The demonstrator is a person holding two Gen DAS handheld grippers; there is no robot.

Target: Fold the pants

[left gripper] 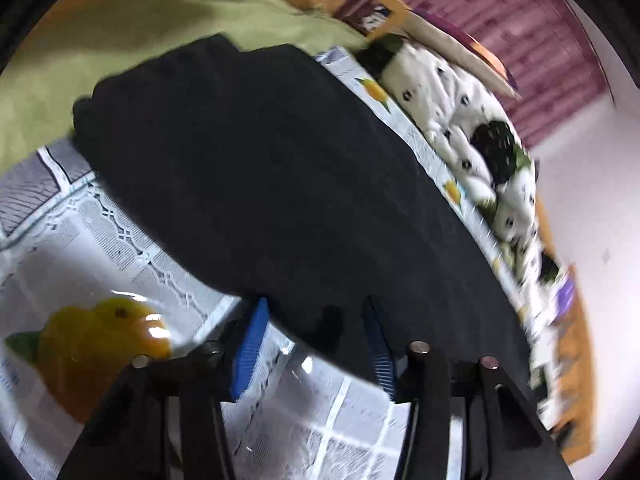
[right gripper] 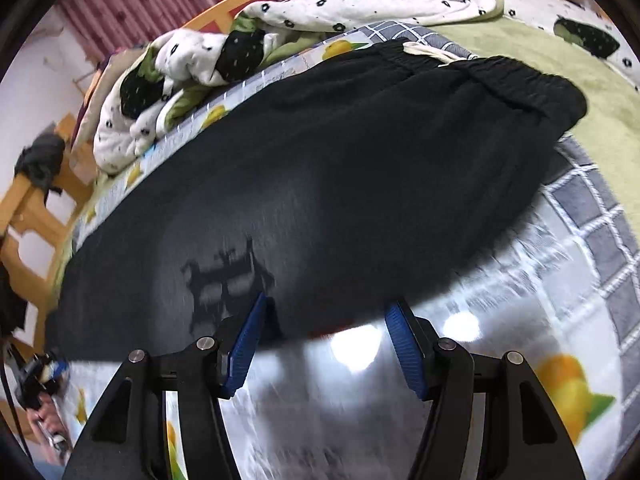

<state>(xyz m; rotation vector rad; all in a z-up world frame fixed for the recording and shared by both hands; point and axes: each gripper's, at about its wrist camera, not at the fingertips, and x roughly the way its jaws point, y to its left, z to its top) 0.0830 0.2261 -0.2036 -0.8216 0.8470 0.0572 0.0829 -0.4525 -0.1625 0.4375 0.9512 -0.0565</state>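
Observation:
Black pants (left gripper: pixel 260 168) lie flat along a bed, on a glossy sheet printed with lemons. In the right wrist view the pants (right gripper: pixel 320 184) show an elastic waistband with a pale drawstring (right gripper: pixel 432 54) at the far right. My left gripper (left gripper: pixel 316 312) is open, its blue pads at the near edge of the pants, holding nothing. My right gripper (right gripper: pixel 326 310) is open too, its pads at the near edge of the pants around the middle. The other gripper (right gripper: pixel 44 376) shows at the far left of the right wrist view, by the leg end.
A crumpled white quilt with black flowers (right gripper: pixel 320 4) lies along the far side of the bed, also in the left wrist view (left gripper: pixel 468 120). A green blanket (left gripper: pixel 100 52) lies past the waistband. A wooden bed frame (right gripper: pixel 36 208) and pink curtain (left gripper: pixel 520 28) stand behind.

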